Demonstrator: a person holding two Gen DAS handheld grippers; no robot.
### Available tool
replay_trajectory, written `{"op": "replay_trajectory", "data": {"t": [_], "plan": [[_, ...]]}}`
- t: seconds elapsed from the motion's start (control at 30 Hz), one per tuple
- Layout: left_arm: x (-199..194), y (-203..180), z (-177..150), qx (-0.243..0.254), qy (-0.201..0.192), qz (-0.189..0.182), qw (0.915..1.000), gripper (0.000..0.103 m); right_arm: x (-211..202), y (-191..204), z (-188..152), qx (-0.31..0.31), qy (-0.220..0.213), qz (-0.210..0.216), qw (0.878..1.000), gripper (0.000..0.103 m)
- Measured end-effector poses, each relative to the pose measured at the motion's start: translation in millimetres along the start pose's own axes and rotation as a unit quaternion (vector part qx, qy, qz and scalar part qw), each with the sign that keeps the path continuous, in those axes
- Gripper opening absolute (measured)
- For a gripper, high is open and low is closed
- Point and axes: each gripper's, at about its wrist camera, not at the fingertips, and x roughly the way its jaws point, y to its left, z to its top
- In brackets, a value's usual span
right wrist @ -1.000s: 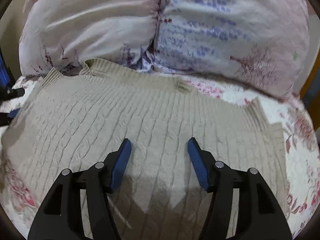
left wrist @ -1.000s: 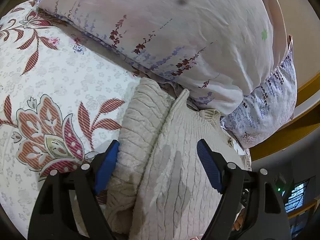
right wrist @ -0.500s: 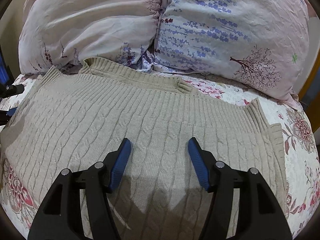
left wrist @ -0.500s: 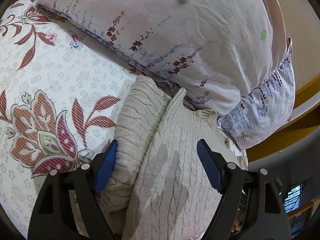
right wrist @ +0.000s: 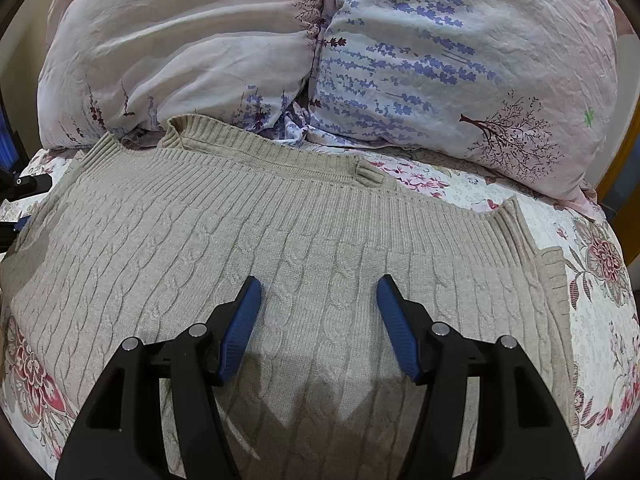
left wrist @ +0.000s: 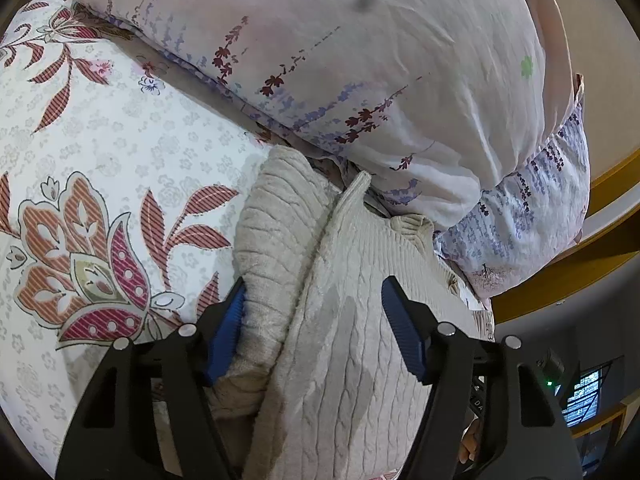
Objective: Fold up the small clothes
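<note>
Sweater: beige cable-knit sweater lies spread flat on the bed, w/ its ribbed hem toward the pillows and a small ribbed tab sticking up at that edge.
Left edge of sweater: in left wrist view the knit is doubled over itself; a thick folded roll runs along its left side, lying on the sheet.
Left gripper: left gripper spread apart, nothing clamped. Its left blue pad touches the folded roll; right pad is over the flat knit. Can't tell if that pad touches.
Right gripper: right gripper also spread apart, holding nothing, poised over the middle of the sweater, shadow on the knit just below it.
Bedsheet: white quilted bedsheet w/ large red floral motifs; shows on both sides of the sweater.
Pillows: two pillows at the head end, a pale pink one and one w/ purple lavender print, side by side, just beyond the hem. In left view the pink pillow overhangs the sweater's far corner.
Bed frame: wooden bed frame at right in left view.
</note>
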Motion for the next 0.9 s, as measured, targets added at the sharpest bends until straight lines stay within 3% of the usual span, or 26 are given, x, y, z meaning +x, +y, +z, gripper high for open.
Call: {"op": "replay_trajectory", "data": {"t": [0.43,0.57,0.73,0.9], "plan": [[1.5,-4.5,-4.4,0.017,0.008,0.032,0.9993,0.051,0.1,-0.4,0.0,0.0,0.0,0.001,1.0,0.062],[4.0,-5.4,-5.4,0.012,0.014,0.031,0.9993,0.041,0.1,-0.5,0.0,0.0,0.0,0.002,1.0,0.062],[4.3,0.8,-3.7,-0.015,0.021,0.009,0.9996,0.026,0.1,-0.4,0.1,0.001,0.0,0.002,1.0,0.062],[-4.4,-8.6,-2.3,-0.013,0.008,-0.023,0.9996,0.022,0.0,-0.3,0.1,0.001,0.0,0.003,1.0,0.062]]}}
